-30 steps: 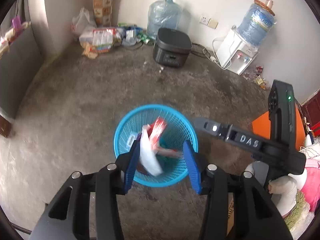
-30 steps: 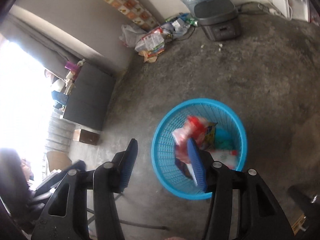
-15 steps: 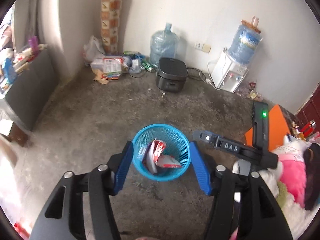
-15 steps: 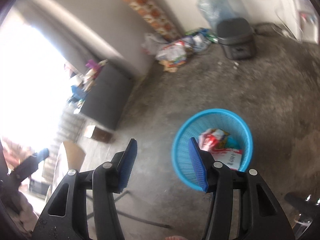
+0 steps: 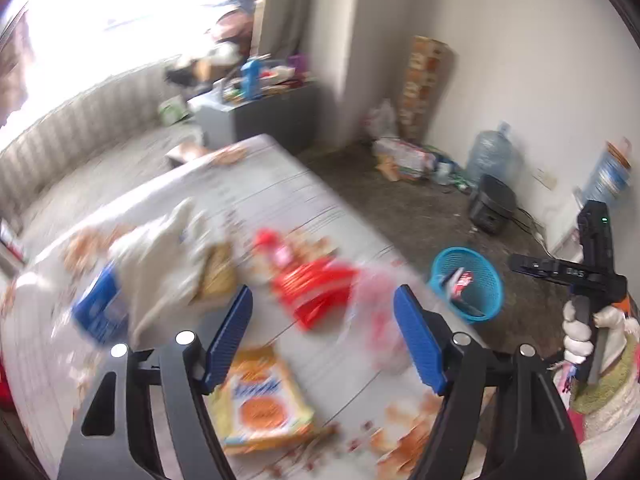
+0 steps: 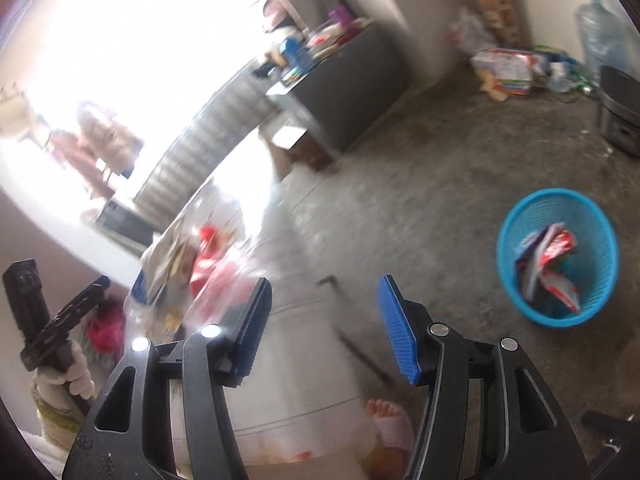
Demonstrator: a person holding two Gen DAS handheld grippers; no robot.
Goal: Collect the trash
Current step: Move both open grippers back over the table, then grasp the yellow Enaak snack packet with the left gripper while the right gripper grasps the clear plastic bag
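Wrappers (image 5: 316, 284) litter table (image 5: 280, 196); right wrist alone shows foot (image 6: 386, 412).

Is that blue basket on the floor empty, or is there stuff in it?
Not empty. The blue basket stands upright with several red and white wrappers inside.

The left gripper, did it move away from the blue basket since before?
Yes. The left gripper, opening and empty, was right above the blue basket; now the basket sits far off to its right, and a littered table lies beneath.
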